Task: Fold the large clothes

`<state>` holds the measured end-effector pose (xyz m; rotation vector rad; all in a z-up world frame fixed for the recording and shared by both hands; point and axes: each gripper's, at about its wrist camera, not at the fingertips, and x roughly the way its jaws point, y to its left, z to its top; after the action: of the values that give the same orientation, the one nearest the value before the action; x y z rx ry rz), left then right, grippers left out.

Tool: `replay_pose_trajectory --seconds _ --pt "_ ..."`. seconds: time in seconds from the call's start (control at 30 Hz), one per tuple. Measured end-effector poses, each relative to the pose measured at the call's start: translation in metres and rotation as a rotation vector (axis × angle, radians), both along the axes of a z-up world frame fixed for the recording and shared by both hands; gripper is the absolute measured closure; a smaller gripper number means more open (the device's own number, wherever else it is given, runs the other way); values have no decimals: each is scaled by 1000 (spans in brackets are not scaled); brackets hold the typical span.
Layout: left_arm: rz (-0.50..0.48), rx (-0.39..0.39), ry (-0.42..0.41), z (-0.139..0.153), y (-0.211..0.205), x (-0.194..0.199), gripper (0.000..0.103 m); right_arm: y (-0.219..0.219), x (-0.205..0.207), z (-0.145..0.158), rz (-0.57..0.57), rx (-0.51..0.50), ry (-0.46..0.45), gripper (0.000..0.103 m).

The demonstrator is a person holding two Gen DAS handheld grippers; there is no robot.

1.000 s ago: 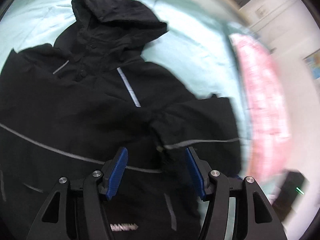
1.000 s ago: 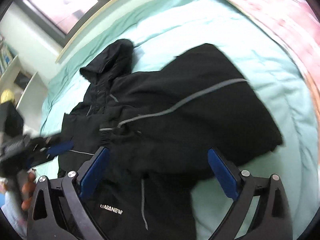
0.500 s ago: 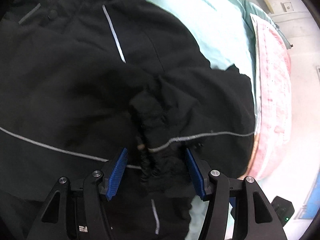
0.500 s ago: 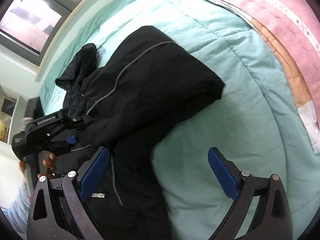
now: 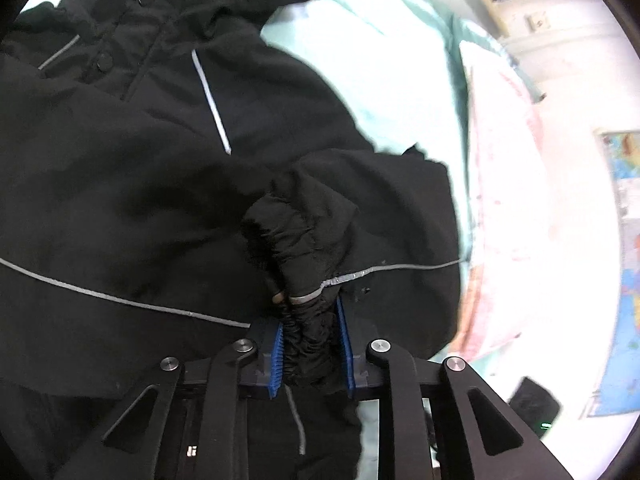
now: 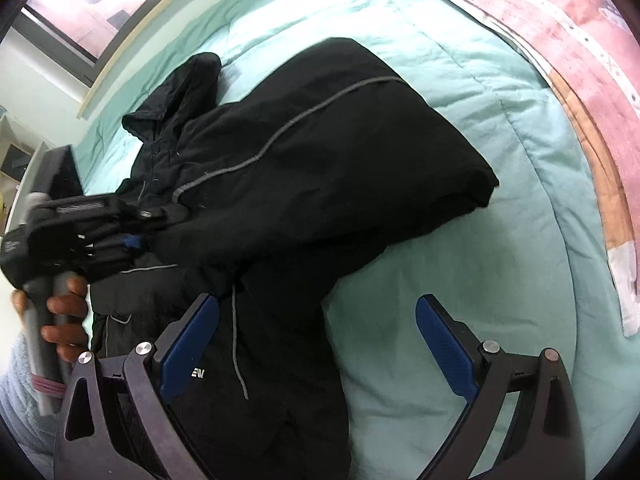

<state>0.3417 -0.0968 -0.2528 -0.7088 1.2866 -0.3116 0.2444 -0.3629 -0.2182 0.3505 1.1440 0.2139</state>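
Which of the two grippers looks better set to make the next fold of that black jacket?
The left gripper, I'd guess. Its jaws have just been closing and now pinch the gathered sleeve cuff of the black jacket, ready to carry it. The right gripper hangs open over the hem and teal bedspread, holding nothing.

Jacket was matt black cloth, slightly crinkled, with thin shiny grey piping; cuff gathered, elastic-looking. Duvet was soft quilted mint cloth, matt. Blanket pink woven cloth, coarser. Fingers had ribbed blue rubbery pads on matt black plastic arms with bright metal screws.
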Motion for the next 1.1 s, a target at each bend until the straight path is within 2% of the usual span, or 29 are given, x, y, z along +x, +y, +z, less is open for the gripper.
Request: replay_pose_trajectory --seconds 0.23,0.47,0.53,0.67,0.77,0.8,0.87,0.97,1.1 --pt "48 24 -97 43 40 -14 84 -7 -2 10 -15 -16 -18 3" --pt "240 -91 -161 85 140 -49 84 -18 -2 9 -45 -22 6 3" --pt "251 -78 -190 95 167 -62 84 -16 -2 8 -43 -23 14 3" --pt "254 102 -212 114 215 -82 84 -7 2 9 -33 -31 19 3" --pt "248 255 -174 103 233 -78 84 -1 5 11 -21 -30 15 3" --pt "250 324 -133 94 241 -75 83 3 6 11 -15 -33 15 3" --pt "245 408 -15 72 251 -70 83 8 7 13 -3 -38 14 3" --pt "252 454 63 40 247 -61 83 14 8 16 6 -47 11 3" --pt "257 603 175 -8 241 -51 70 19 10 14 16 -58 22 3"
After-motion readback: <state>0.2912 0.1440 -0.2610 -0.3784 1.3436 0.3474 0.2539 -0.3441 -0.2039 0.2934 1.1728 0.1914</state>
